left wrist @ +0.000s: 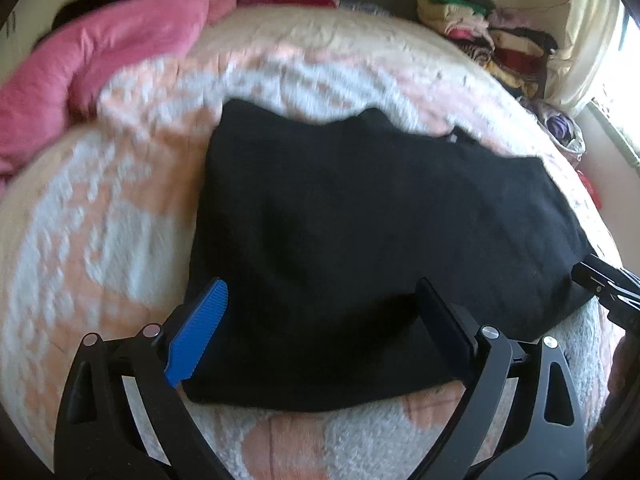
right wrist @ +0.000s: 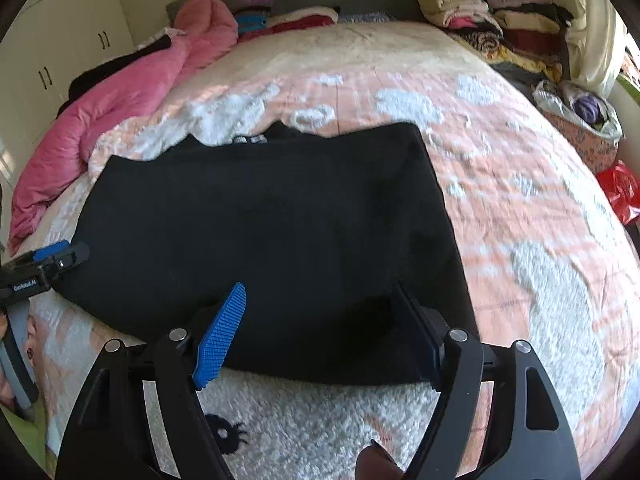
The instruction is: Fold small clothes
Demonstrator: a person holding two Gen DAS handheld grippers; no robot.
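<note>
One black garment (right wrist: 260, 232) lies long-axis sideways, neckline away.

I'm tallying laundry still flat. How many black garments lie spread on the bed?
1: the black garment lies flat on the pink-and-white blanket, just ahead of both claws. Others may hide in the piles.

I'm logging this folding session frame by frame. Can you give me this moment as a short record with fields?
surface: bed blanket, pink and white
garment: black garment, lying flat on the blanket, folded into a rough rectangle
left gripper: open, over the garment's near edge, nothing pinched
right gripper: open, over the garment's near edge, nothing pinched
background: pink quilt at the far left, stacked clothes at the far right
</note>
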